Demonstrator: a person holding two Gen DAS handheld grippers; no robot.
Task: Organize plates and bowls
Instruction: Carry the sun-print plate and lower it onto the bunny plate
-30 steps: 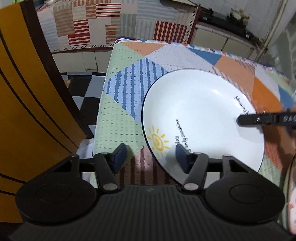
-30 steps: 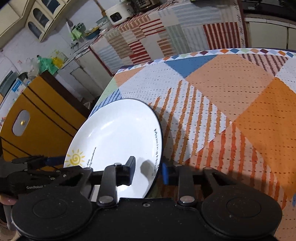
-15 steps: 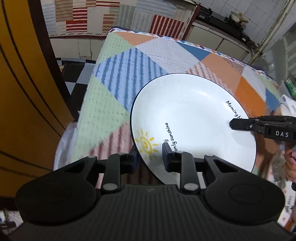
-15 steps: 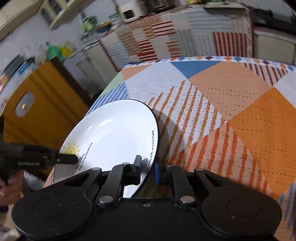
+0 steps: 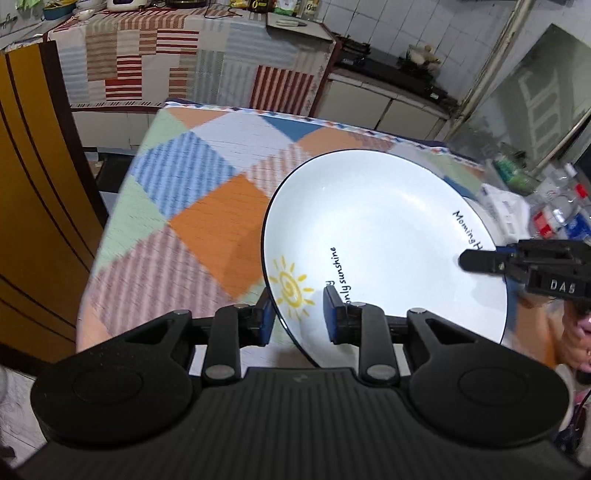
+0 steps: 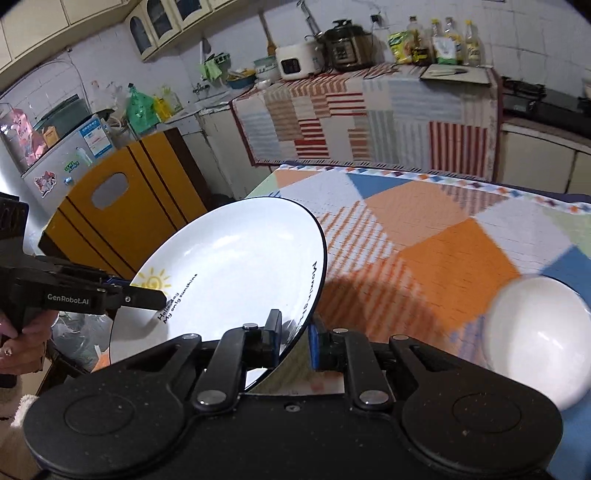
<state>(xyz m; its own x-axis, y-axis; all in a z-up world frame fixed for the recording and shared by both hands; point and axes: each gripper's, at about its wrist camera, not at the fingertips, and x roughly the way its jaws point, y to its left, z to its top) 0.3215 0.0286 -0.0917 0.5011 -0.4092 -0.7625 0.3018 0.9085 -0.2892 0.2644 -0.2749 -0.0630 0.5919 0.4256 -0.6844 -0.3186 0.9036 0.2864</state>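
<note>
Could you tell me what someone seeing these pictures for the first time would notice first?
The white plate with a yellow sun and black lettering stands out, held above the patchwork tablecloth. The left gripper clamps its rim by the sun and the right gripper clamps the opposite rim by the lettering. In the right wrist view, a plain white bowl sits on the cloth to the right.

I see a kitchen with white tiled walls (image 6: 92, 85). A patchwork cloth covers the table (image 5: 207, 206); a striped cloth drapes the counter (image 6: 369, 122). A yellow cabinet (image 6: 122, 206) stands beside a small fridge (image 6: 70, 155). Cream wall cupboards (image 6: 159, 22) hang above.
</note>
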